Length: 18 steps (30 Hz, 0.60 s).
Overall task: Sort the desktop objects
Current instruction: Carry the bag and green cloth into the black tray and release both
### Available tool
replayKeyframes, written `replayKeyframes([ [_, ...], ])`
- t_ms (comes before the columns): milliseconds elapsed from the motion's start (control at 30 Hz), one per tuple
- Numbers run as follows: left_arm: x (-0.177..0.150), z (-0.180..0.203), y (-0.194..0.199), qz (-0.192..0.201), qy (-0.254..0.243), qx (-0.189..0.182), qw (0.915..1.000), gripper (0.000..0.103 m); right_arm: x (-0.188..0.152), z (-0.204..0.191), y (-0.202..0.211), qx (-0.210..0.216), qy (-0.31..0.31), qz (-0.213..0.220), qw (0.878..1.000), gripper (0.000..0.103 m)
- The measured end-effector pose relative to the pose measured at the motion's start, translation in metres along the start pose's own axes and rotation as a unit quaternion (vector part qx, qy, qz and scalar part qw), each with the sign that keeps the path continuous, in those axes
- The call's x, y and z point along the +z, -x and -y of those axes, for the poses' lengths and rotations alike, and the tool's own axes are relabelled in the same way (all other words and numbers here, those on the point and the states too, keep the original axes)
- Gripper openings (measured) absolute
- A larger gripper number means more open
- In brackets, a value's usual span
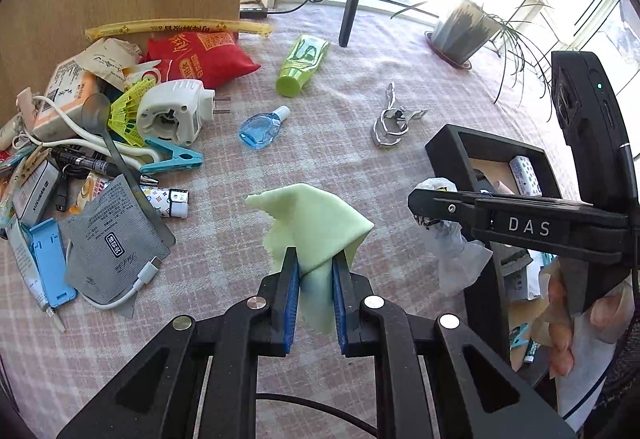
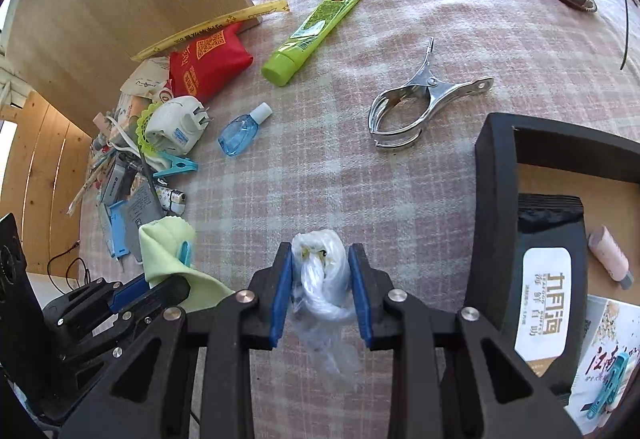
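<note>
My left gripper (image 1: pixel 315 263) is shut on a pale green cloth (image 1: pixel 316 219), which hangs lifted above the checked tablecloth (image 1: pixel 320 143). In the right wrist view the same green cloth (image 2: pixel 168 251) shows at lower left, pinched by the left gripper (image 2: pixel 160 285). My right gripper (image 2: pixel 320 267) is shut on a crumpled clear plastic bag (image 2: pixel 320 267). That plastic bag (image 1: pixel 456 239) and the right gripper (image 1: pixel 420 205) appear in the left wrist view beside a black tray (image 1: pixel 444 151). The black tray (image 2: pixel 496 159) holds a black packet (image 2: pixel 548 263) and a pink stick (image 2: pixel 610 255).
A pile of clutter (image 1: pixel 100 143) lies at the left: charger (image 1: pixel 172 111), red pouch (image 1: pixel 200 55), blue peg (image 1: pixel 172 159), grey sachet (image 1: pixel 116 239). A green tube (image 1: pixel 302 65), blue bottle (image 1: pixel 262 129) and metal clip (image 1: pixel 394 123) lie apart mid-table. A potted plant (image 1: pixel 464 31) stands far right.
</note>
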<state>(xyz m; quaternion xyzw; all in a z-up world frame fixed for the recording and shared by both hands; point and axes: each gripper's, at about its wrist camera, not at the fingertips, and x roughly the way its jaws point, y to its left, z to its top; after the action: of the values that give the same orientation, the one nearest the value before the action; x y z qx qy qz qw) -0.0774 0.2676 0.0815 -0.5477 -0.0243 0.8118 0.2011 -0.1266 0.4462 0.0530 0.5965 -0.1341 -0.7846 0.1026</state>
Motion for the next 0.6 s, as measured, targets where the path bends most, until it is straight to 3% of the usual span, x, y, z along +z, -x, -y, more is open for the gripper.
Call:
replayKeyframes([
  [233,-0.007,0.067,0.016,0.004,-0.053,-0.022,0.9983,0.014,-0.037,0.027,0.055,-0.004,-0.025,0.035,0.999,0.028],
  [600,-0.044,0.179,0.029,0.0,-0.094,-0.032,0.9951,0.014,-0.104,0.13,0.135,-0.032,-0.046,0.064,0.996,0.028],
])
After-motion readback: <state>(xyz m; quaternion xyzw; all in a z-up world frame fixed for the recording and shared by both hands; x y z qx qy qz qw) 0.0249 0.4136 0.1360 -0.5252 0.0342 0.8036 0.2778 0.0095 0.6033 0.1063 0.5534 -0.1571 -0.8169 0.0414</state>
